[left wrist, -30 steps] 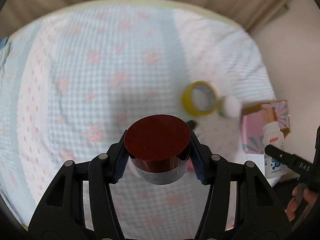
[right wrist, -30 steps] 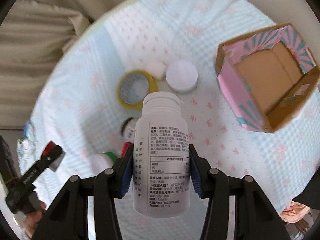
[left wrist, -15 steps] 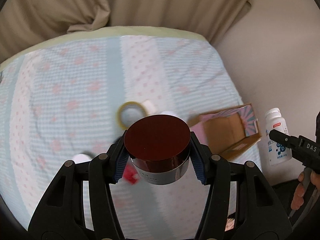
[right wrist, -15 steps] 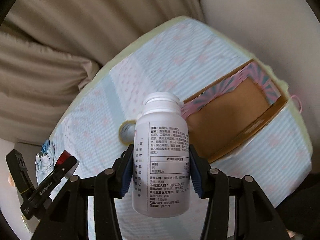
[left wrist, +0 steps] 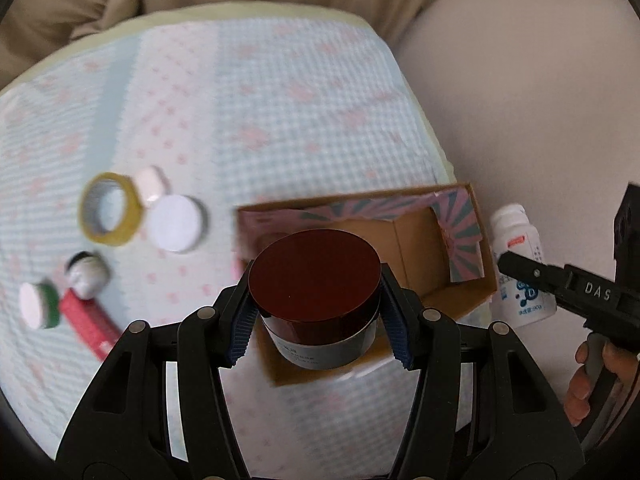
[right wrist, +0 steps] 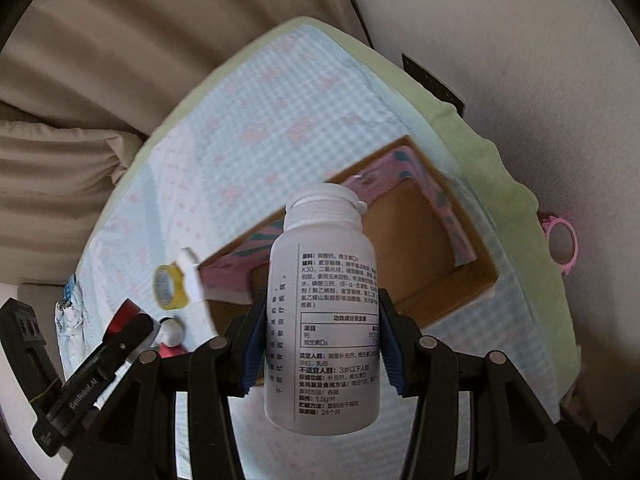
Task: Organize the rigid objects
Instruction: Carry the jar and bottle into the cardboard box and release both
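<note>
My left gripper [left wrist: 318,320] is shut on a round jar with a dark red lid [left wrist: 314,276], held above the near end of an open pink-and-teal cardboard box [left wrist: 460,240]. My right gripper [right wrist: 322,344] is shut on a white pill bottle [right wrist: 324,312] with printed text, held above the same box [right wrist: 420,240]. In the left wrist view the right gripper [left wrist: 568,292] and its bottle [left wrist: 520,256] show just right of the box.
On the blue checked bedspread [left wrist: 280,100] left of the box lie a yellow tape roll [left wrist: 110,214], a white round lid [left wrist: 176,222], a small white cap [left wrist: 150,180], two small jars [left wrist: 86,274] and a red flat box [left wrist: 90,324]. Beige curtain and wall behind.
Both grippers have swung towards the box with their loads. The box now lies directly under the red-lidded jar and the bottle; the loose items have shifted left in view.
</note>
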The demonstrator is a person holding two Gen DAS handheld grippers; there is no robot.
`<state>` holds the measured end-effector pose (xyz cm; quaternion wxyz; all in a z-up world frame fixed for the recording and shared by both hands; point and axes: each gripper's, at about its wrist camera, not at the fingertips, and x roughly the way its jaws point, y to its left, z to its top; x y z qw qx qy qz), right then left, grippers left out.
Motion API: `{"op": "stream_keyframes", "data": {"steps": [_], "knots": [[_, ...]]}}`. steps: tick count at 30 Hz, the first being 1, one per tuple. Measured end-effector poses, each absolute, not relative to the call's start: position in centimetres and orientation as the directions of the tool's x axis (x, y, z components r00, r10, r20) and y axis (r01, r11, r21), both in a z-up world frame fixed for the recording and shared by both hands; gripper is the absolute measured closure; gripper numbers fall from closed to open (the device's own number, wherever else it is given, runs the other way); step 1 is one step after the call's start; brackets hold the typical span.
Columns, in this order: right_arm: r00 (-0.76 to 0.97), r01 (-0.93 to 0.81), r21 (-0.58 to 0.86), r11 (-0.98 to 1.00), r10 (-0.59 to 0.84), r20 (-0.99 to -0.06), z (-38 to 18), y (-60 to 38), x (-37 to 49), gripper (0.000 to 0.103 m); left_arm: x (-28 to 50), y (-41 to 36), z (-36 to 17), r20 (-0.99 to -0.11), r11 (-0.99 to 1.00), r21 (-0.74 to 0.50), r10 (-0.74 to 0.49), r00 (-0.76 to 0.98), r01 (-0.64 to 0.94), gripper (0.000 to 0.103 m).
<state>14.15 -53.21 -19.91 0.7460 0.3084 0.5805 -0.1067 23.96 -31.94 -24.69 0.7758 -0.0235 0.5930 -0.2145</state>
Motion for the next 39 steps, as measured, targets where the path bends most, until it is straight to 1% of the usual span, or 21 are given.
{"op": "stream_keyframes", "data": {"steps": [7, 12, 16, 20, 21, 22, 23, 24, 25, 28, 31, 39], "knots": [[0.249, 0.531, 0.362, 0.766, 0.267, -0.931, -26.3, -57.1, 16.3, 0.057, 24.9, -38.4, -32.0, -0.949, 0.909, -0.245, -0.295, 0.106, 0.336, 0.051], [0.208, 0.516, 0.368, 0.773, 0.304, -0.930, -30.4, -57.6, 17.3, 0.057, 25.2, -40.4, -36.9, -0.970, 0.916, -0.216, -0.242, 0.036, 0.338, 0.051], [0.192, 0.500, 0.364, 0.786, 0.309, -0.932, -32.2, -57.5, 17.5, 0.057, 25.3, -40.9, -38.5, -0.978, 0.921, -0.193, -0.210, 0.015, 0.338, 0.052], [0.189, 0.494, 0.363, 0.790, 0.310, -0.932, -32.8, -57.6, 17.9, 0.057, 25.4, -41.2, -38.2, -0.978, 0.919, -0.185, -0.206, 0.025, 0.348, 0.050], [0.194, 0.487, 0.367, 0.792, 0.312, -0.930, -32.8, -57.6, 18.0, 0.057, 25.4, -41.3, -37.6, -0.979, 0.918, -0.169, -0.199, 0.047, 0.358, 0.046], [0.201, 0.482, 0.365, 0.796, 0.305, -0.931, -32.8, -57.6, 18.1, 0.057, 25.4, -41.4, -37.0, -0.981, 0.919, -0.142, -0.181, 0.074, 0.368, 0.022], [0.216, 0.472, 0.358, 0.806, 0.288, -0.933, -32.5, -57.4, 18.2, 0.055, 25.4, -41.4, -36.6, -0.981, 0.920, -0.123, -0.169, 0.092, 0.373, 0.001], [0.228, 0.475, 0.352, 0.807, 0.274, -0.934, -32.2, -57.4, 18.1, 0.042, 25.4, -41.3, -36.1, -0.980, 0.918, -0.116, -0.169, 0.110, 0.379, 0.000], [0.235, 0.485, 0.351, 0.801, 0.268, -0.934, -32.1, -57.5, 17.9, 0.002, 25.4, -41.1, -35.7, -0.978, 0.915, -0.118, -0.174, 0.114, 0.385, 0.000], [0.242, 0.485, 0.376, 0.790, 0.292, -0.925, -31.7, -57.7, 17.5, 0.000, 25.5, -39.9, -35.1, -0.980, 0.917, -0.111, -0.165, 0.111, 0.384, 0.000], [0.280, 0.490, 0.376, 0.787, 0.266, -0.922, -31.3, -57.9, 16.3, 0.000, 25.5, -38.7, -34.7, -0.978, 0.924, -0.125, -0.175, 0.109, 0.361, 0.000], [0.287, 0.488, 0.358, 0.796, 0.241, -0.927, -30.0, -57.8, 15.1, 0.000, 24.1, -36.4, -31.9, -0.972, 0.929, -0.122, -0.182, 0.146, 0.350, 0.000]]}}
